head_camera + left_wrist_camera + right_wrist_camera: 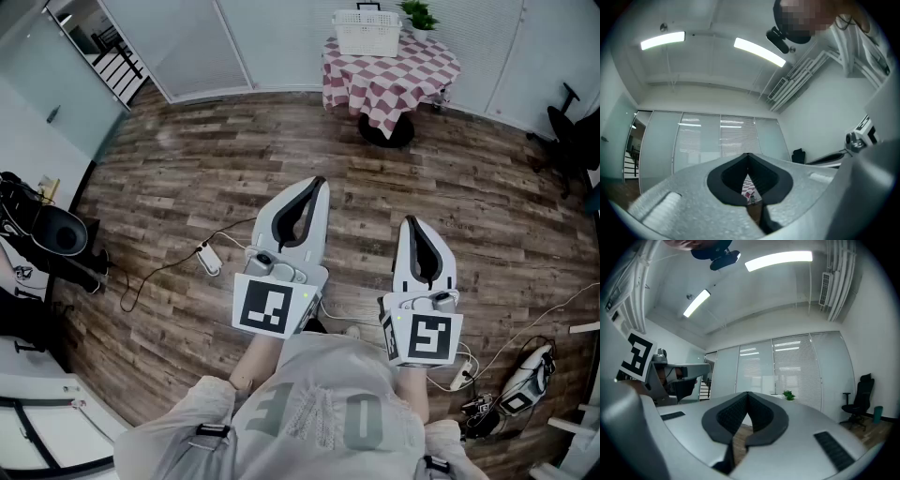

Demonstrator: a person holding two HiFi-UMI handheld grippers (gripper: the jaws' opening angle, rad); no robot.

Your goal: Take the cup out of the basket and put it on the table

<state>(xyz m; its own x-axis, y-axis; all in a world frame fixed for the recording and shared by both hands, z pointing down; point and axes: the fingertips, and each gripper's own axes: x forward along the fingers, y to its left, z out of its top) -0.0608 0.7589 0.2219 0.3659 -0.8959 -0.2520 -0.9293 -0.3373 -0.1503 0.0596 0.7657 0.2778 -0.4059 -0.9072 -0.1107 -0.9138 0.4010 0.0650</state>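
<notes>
The cup itself shows in no view. By the task it should be inside the white basket (pixel 367 31), whose latticed wall and the long stretch of floor between hide whatever lies in it. The basket stands on the round table (pixel 389 70) with the checked cloth, toward its far edge, with its handle up. A small potted plant (pixel 418 13) stands just beside it. Whether the basket holds anything else cannot be told from here.

Both tongs are held close to the body, well apart from the table. The left gripper (pixel 317 184) has its jaws together with nothing between them. The right gripper (pixel 411 223) is likewise closed and empty.

The cup is probably light and stiff, though its sides may be smooth enough to slip between hard pads. It would likely be best taken by pinching one jaw inside and one outside the rim, or across the body if it is narrow. A gentle squeeze seems wise, as it may be thin plastic or breakable. The basket is light and may shift or tip as the cup lifts past its wall, so the other gripper may need to steady it
</notes>
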